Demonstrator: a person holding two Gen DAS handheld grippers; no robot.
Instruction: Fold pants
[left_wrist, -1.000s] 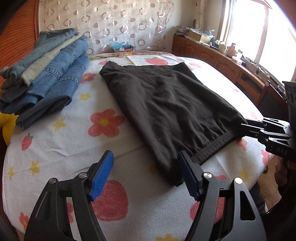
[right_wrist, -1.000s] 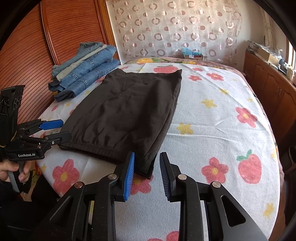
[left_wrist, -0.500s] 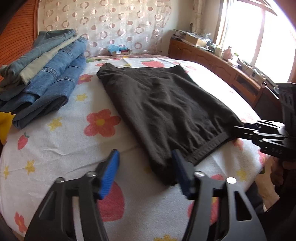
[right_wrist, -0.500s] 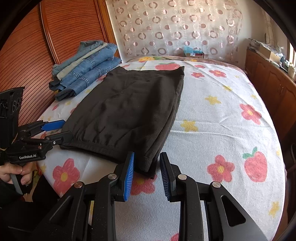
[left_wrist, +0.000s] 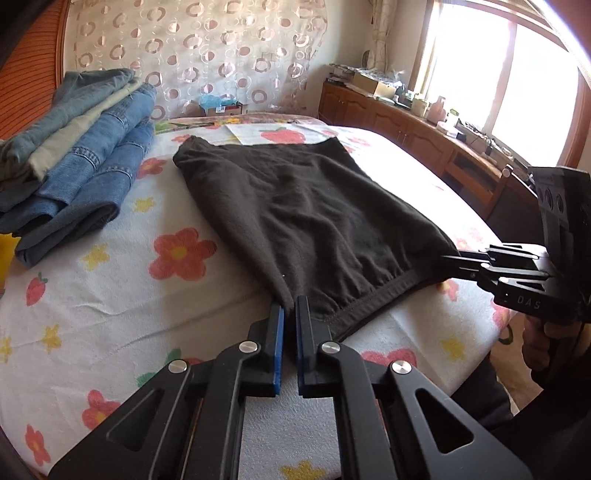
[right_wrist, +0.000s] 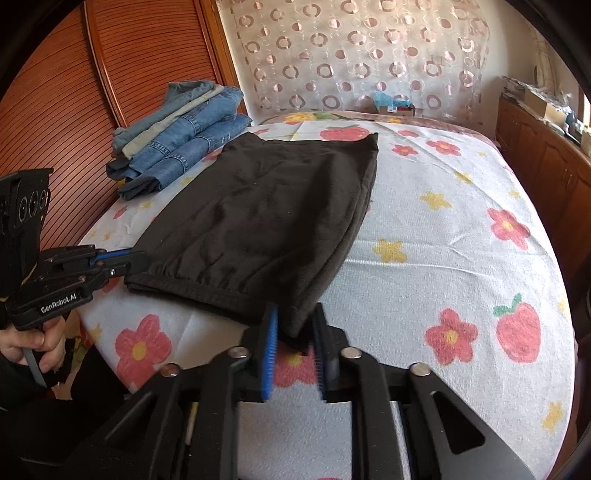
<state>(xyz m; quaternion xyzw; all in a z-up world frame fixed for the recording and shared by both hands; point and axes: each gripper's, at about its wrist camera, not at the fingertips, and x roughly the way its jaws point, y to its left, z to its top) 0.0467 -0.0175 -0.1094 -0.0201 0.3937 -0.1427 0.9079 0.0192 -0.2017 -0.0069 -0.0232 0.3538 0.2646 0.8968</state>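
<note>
The black pants (left_wrist: 314, 221) are lying folded flat on the flowered bedspread (left_wrist: 110, 295), beside a stack of jeans (left_wrist: 81, 155) near the headboard. The left gripper (left_wrist: 290, 314) is pinching one near corner of the pants at the waistband, its jaws having just been closing down to a thin gap with cloth between them. The right gripper (right_wrist: 293, 325) is gripping the other near corner, its jaws having just been closing, narrowly apart with a fold of cloth squeezed between the pads

Matt, fleecy black pants (left_wrist: 314, 221) on a nubbly towelling bedcover (left_wrist: 110, 295); stiff faded denim (left_wrist: 96, 166) stacked beside glossy ribbed wood (right_wrist: 74, 92).
</note>
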